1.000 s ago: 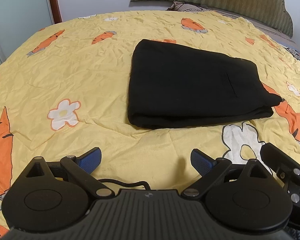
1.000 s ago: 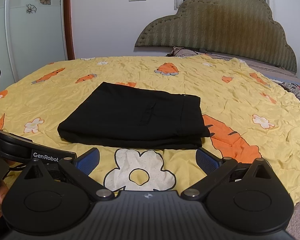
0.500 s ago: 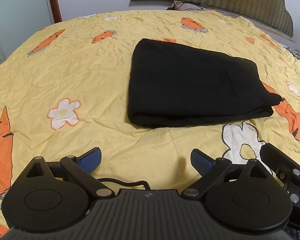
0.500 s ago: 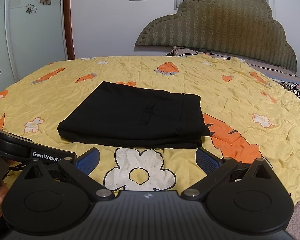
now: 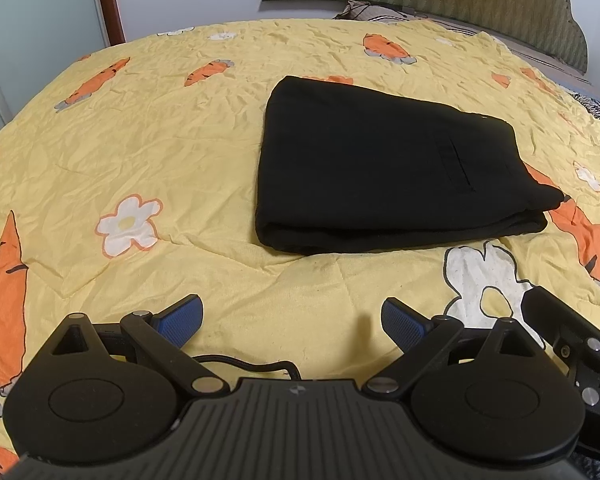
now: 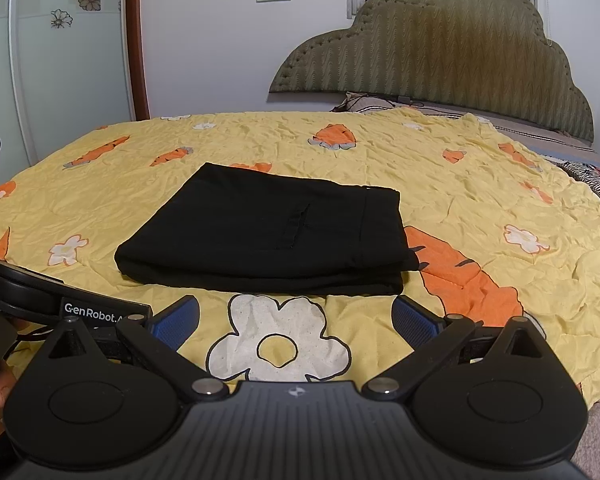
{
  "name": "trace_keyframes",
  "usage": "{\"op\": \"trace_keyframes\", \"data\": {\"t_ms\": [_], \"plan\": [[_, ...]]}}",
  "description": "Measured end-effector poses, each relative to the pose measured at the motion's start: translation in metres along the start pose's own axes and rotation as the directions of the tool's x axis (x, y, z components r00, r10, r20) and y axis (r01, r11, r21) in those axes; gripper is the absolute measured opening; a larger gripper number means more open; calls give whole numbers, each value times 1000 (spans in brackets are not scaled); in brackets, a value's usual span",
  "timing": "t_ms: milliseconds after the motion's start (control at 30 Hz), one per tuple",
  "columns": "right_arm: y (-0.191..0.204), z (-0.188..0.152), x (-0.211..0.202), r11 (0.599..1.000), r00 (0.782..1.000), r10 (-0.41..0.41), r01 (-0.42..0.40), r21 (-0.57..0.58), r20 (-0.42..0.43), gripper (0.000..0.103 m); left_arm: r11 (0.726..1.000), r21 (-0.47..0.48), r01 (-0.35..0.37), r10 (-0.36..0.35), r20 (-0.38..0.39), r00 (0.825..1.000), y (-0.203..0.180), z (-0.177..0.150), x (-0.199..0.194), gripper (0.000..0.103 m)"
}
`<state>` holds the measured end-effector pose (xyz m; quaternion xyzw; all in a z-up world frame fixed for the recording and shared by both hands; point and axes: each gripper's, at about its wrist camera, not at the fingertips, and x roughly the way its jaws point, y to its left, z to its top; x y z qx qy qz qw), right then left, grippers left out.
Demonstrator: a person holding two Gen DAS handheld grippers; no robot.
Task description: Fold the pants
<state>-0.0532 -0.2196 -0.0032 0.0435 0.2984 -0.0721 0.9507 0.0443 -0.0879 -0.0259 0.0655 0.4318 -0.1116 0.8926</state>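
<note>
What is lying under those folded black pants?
The black pants rest on a yellow quilt printed with carrots and flowers. An orange carrot runs under their right edge; the rest beneath is covered.

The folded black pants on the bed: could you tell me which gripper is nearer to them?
Right. The right gripper sits open just short of the folded black pants' near edge. The left gripper, also open, is farther back, with more yellow quilt between.
</note>
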Motion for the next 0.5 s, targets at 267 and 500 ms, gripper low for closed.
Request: {"op": "trace_keyframes", "data": {"t_ms": [267,500], "plan": [[0,0,0,1000,1000,0,0,2,-1,103,1000,-1,7,-7,26,1000,1,-1,-4,97],[-4,-3,3,1000,1000,-3,3,16,-2,103,999,-48,-14,19,118,993,21,11,-25,98]]}}
